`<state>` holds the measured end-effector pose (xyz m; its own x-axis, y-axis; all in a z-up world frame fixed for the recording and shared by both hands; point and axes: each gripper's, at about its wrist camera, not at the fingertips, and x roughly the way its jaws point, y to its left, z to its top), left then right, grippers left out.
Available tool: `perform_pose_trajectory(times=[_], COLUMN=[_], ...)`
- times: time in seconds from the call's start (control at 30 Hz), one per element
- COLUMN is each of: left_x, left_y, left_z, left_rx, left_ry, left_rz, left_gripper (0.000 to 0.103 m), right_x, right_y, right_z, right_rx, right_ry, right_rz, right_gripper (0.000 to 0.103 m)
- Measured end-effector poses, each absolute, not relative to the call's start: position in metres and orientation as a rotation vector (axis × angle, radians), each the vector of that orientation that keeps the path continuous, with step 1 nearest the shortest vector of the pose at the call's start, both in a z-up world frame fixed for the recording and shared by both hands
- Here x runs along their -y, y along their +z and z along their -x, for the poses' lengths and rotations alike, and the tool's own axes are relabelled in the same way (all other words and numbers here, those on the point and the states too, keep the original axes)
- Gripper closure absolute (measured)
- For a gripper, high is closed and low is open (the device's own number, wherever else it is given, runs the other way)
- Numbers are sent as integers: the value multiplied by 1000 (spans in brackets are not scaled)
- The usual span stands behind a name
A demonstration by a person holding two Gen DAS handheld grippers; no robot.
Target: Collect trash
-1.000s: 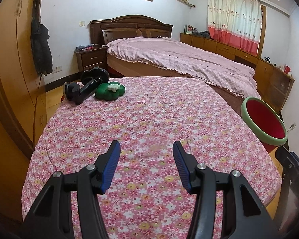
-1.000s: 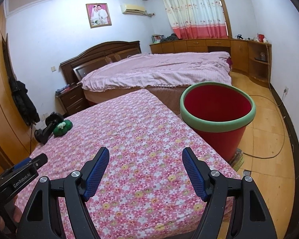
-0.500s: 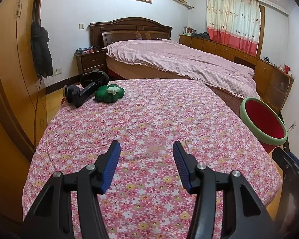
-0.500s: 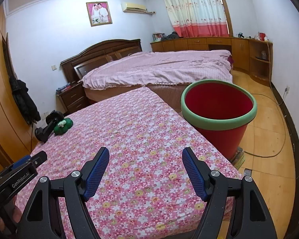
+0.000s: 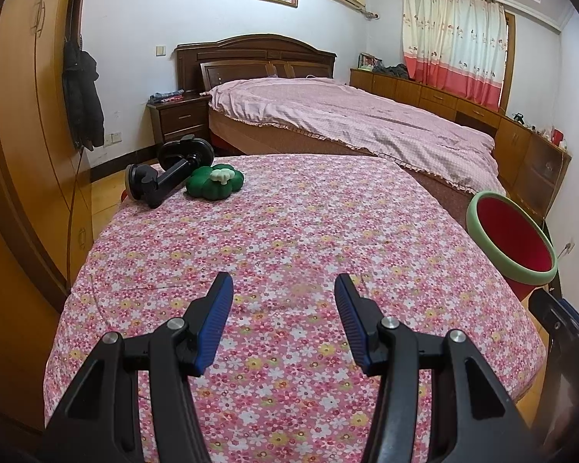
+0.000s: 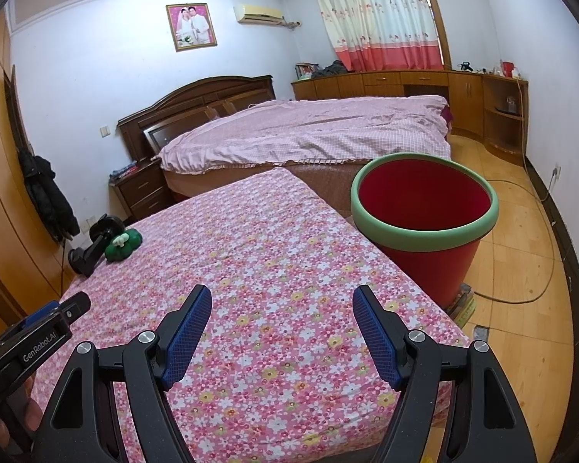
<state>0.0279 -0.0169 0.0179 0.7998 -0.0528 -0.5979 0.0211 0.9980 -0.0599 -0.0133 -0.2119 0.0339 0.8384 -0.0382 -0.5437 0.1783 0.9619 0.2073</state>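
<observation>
A red bin with a pale green rim (image 6: pixel 424 241) stands on the floor just off the right edge of a table under a pink flowered cloth (image 6: pixel 270 254); the left wrist view shows the bin (image 5: pixel 478 212) at its far right. At the table's far left corner lie a green flower-shaped object (image 5: pixel 208 187) (image 6: pixel 127 247) with a white piece on top and a black suction-cup mount (image 5: pixel 166 181) (image 6: pixel 94 249). My left gripper (image 5: pixel 282 281) and my right gripper (image 6: pixel 281 291) hover over the near end of the cloth, both open with nothing between the fingers.
Beyond the table is a large bed with a pink cover (image 5: pixel 347 119), with a nightstand (image 5: pixel 181 119) to its left. A wardrobe (image 5: pixel 23 154) with a dark coat lines the left wall. Low cabinets (image 6: pixel 405 85) run under the curtain. A cable (image 6: pixel 548 231) lies on the wooden floor.
</observation>
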Motion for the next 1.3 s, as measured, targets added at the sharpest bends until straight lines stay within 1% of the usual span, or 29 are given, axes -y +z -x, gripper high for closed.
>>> perform_pose_trajectory(times=[1.3], left_x=[17], left_y=[21], left_z=[-28], left_rx=[-639], left_ry=[-35], left_rz=[55], left_gripper=[48], right_x=[213], right_y=[33], right_z=[12], right_rx=[-570], right_ry=[-108], right_rz=[-263], right_gripper=[26])
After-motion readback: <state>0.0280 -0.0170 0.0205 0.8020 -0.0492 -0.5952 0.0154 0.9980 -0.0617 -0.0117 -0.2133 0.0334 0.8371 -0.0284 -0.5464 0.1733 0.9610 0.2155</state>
